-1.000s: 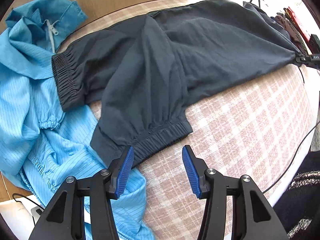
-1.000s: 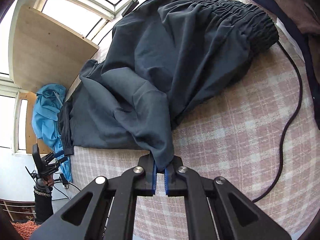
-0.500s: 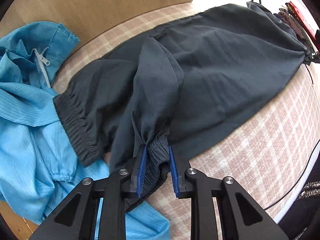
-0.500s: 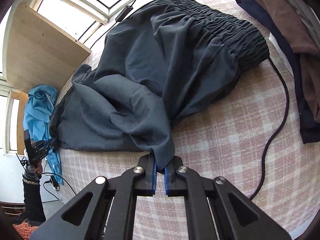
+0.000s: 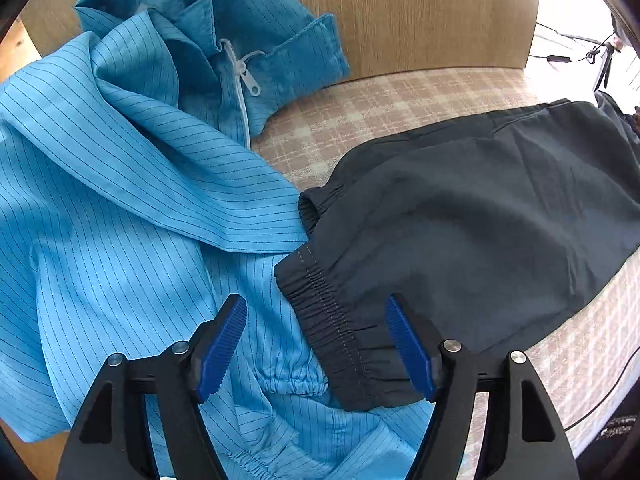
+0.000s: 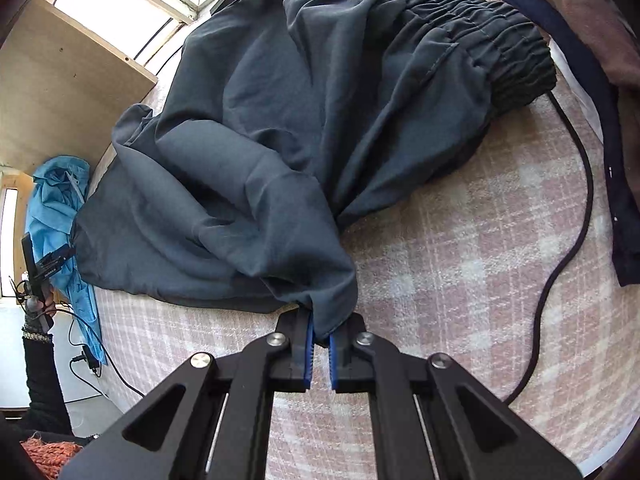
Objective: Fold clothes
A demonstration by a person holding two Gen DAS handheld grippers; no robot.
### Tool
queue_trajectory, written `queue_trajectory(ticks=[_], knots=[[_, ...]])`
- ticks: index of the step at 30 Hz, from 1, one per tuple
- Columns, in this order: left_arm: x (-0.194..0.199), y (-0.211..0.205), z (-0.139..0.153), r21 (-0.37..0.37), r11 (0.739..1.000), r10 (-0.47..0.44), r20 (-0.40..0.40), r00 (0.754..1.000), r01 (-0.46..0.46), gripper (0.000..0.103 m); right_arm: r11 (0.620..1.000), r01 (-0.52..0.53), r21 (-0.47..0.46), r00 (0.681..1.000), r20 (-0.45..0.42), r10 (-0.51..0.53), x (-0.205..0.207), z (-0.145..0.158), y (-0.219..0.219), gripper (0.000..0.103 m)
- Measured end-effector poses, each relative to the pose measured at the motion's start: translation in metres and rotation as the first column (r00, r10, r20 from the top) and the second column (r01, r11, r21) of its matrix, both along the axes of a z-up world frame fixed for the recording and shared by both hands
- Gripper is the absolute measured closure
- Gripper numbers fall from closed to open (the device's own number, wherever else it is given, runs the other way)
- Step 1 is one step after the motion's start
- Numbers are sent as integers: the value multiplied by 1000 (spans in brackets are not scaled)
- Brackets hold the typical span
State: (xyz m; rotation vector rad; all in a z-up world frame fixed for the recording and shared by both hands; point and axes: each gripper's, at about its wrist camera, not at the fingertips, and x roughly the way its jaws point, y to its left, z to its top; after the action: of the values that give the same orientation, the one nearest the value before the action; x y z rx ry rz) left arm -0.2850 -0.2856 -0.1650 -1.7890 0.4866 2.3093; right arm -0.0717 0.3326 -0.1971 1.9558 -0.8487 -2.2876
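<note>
Left gripper (image 5: 316,344) is spread wide, nothing between its blue pads (image 5: 222,346); it hovers just above the elastic cuff (image 5: 334,330) of the dark trousers (image 5: 480,232), angled down and fwd, cuff lying between the two fingers but not touched. In the right wrist view, the same gripper (image 6: 60,258) shows small at far left, held by a hand (image 6: 42,304) w/ a dark sleeve (image 6: 40,376) below it, at the far end of the trousers.

Right gripper (image 6: 319,354) is closed nearly all the way, pads pinching a bunched fold of the trousers' (image 6: 320,128) fabric at the near edge; cloth hangs from the tips in a small gathered point, pulled toward the camera. Gripper sits low over the checked bedcover (image 6: 460,272), pointing along the garment.

Trousers lie spread across the cover, gathered waistband (image 6: 480,28) at the far right end in the right wrist view, leg end reaching over to a blue striped jacket (image 5: 120,200). The cuff overlaps the jacket's edge. Jacket is crumpled vs. a wooden board (image 5: 420,12), white zip (image 5: 244,80) showing. Black cable (image 6: 576,216) curves over the cover right of the trousers; a dark garment pile (image 6: 580,40) at top right.
</note>
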Motion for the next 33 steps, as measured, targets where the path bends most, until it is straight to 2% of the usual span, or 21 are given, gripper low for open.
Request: queue_trajectory(ticks=[3, 7, 11, 12, 14, 15, 16, 18, 20, 23, 25, 27, 28, 29, 30, 31, 33], knots=[[-5, 3, -12, 4, 999, 35, 25, 999, -35, 33, 999, -23, 24, 1000, 13, 23, -3, -1, -5, 98], [-3, 6, -13, 17, 1000, 25, 24, 999, -25, 33, 996, -86, 28, 990, 115, 83, 0, -1, -10, 95], [0, 9, -12, 27, 1000, 9, 18, 1000, -10, 36, 982, -182, 43, 978, 115, 176, 13, 49, -26, 85], [0, 10, -12, 30, 1000, 6, 17, 1000, -6, 42, 973, -225, 43, 970, 104, 220, 13, 64, -36, 84], [2, 11, -12, 35, 999, -2, 14, 1000, 2, 47, 945, -321, 57, 946, 60, 318, 2, 92, -61, 80], [3, 12, -11, 38, 999, -6, 13, 1000, 6, 53, 928, -367, 63, 930, 40, 365, -6, 104, -73, 78], [4, 13, -11, 40, 999, -10, 11, 1000, 9, 60, 909, -411, 71, 912, 19, 410, -15, 115, -86, 74], [5, 14, -11, 45, 999, -18, 9, 1000, 17, 65, 870, -483, 97, 871, -44, 489, -37, 133, -109, 67], [7, 15, -10, 53, 998, -23, 5, 1000, 22, 67, 831, -527, 178, 832, -94, 547, -73, 138, -134, 47], [11, 12, -8, 75, 997, -14, 2, 1000, 14, 69, 775, -545, 320, 787, -122, 604, -141, 119, -170, 43], [12, 13, -8, 79, 997, -9, 0, 1000, 9, 70, 782, -522, 339, 802, -114, 586, -184, 93, -178, 43], [15, 16, -7, 69, 998, -16, -6, 1000, 16, 71, 788, -521, 327, 822, -58, 567, -219, 61, -190, 43], [17, 18, -6, 63, 998, -24, -12, 1000, 25, 71, 783, -527, 330, 818, -54, 573, -222, 55, -193, 44], [20, 19, -4, 58, 998, -32, -18, 999, 33, 71, 779, -532, 333, 814, -51, 578, -225, 49, -196, 55], [22, 20, -2, 56, 998, -36, -21, 999, 37, 72, 774, -537, 335, 811, -47, 584, -229, 43, -199, 71], [24, 20, 0, 57, 998, -37, -23, 999, 38, 72, 771, -542, 335, 808, -47, 588, -232, 38, -201, 99], [27, 21, 4, 60, 998, -30, -19, 999, 32, 73, 800, -531, 279, 814, -95, 573, -228, 43, -191, 99]])
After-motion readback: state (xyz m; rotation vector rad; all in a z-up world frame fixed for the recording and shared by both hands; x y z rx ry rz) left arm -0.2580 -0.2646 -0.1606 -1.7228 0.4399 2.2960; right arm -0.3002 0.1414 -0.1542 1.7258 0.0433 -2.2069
